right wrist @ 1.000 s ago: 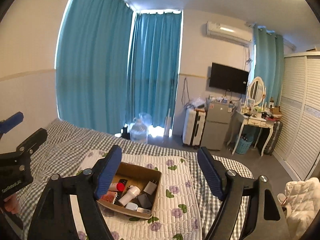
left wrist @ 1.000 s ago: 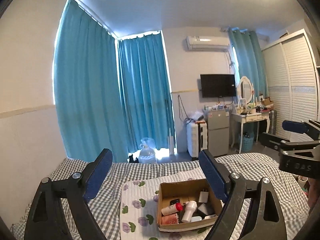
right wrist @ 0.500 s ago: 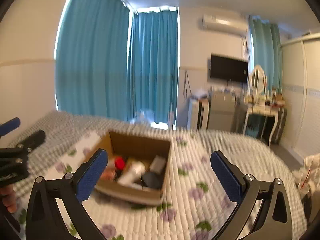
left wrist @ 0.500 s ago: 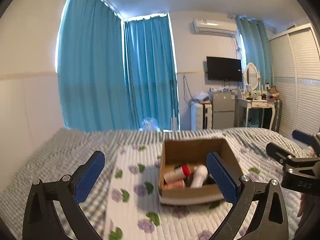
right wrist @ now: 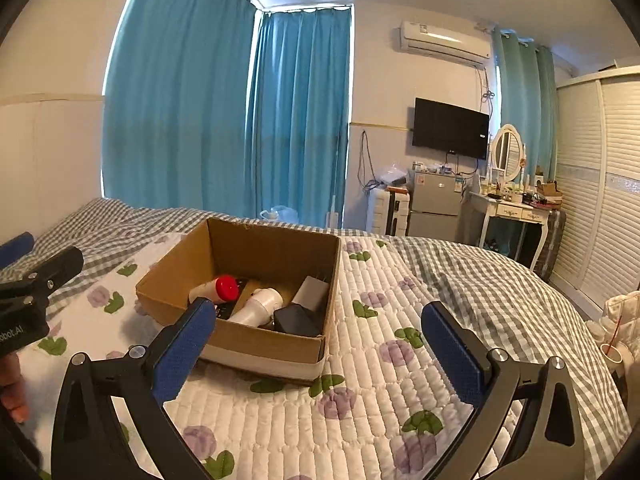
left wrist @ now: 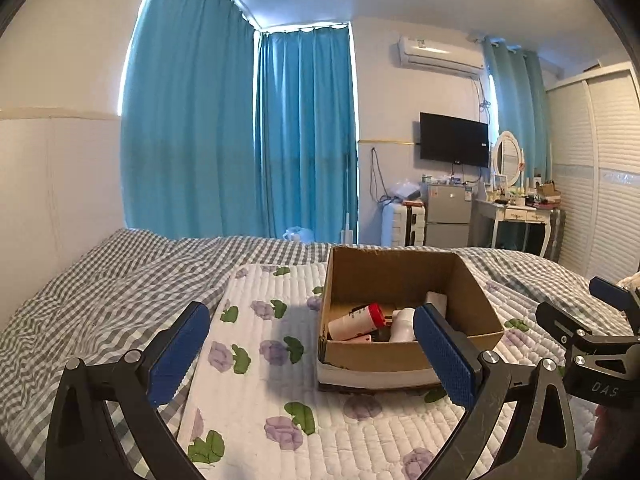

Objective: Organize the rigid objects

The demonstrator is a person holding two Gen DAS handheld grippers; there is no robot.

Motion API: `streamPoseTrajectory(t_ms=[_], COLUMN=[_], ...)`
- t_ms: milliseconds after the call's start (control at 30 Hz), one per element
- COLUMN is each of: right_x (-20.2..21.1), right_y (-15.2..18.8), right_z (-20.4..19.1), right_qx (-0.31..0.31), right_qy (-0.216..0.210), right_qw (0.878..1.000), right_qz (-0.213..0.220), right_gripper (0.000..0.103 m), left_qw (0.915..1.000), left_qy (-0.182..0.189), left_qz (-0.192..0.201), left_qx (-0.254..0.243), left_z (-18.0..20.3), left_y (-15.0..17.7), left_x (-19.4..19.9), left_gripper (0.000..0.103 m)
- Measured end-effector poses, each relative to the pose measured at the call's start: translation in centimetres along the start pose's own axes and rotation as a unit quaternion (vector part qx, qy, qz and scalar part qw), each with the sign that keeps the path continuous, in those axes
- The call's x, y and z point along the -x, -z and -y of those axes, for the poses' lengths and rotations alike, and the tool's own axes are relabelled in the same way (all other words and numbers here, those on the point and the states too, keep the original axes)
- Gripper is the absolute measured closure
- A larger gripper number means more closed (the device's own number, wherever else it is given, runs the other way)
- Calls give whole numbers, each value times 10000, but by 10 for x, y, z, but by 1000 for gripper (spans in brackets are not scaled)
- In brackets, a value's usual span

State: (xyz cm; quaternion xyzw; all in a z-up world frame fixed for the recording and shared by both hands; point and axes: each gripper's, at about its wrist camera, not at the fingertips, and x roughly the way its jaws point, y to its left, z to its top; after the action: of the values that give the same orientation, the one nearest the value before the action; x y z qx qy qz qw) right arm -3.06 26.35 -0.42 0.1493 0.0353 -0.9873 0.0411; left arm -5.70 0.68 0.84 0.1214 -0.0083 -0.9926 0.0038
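A: Both claws wide and empty, left claw (left wrist: 310,354), right claw (right wrist: 316,346)?

B: Yes, just opened. Box (right wrist: 244,344) ahead between them; the red-capped bottle (right wrist: 214,290) looks light, stiff, slippery. Grip its body.

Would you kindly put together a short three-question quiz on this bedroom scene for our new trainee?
1. True or false: the cardboard box stands on the floral quilted mat.
2. Which colour is the cap of the white bottle in the box? A) green B) red C) yellow
3. Fill in: the left gripper and the right gripper both have their jaws ____, with nothing held between them.

Key
1. True: the box sits on the mat, which lies over the checked bedding.
2. B: the cap is red.
3. open: both have just been opening wide.
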Motion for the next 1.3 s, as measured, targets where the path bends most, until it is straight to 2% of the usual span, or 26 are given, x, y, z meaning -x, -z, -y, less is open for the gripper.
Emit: streamPoseTrajectory(t_ms=[233,1300], right_x=[7,9], right_y=[-4,-2], right_z=[7,5], right_qx=[-164,-105], right_qy=[122,153], right_qw=[9996,9997], right_qz=[177,150], right_gripper=[0,0], left_qw=[9999,9997], left_qy=[75,152], left_qz=[-39,-137], left_qx=[-119,-100], left_z=[5,4], left_y=[4,4], left_x=[-1,-3], left_gripper=[0,0])
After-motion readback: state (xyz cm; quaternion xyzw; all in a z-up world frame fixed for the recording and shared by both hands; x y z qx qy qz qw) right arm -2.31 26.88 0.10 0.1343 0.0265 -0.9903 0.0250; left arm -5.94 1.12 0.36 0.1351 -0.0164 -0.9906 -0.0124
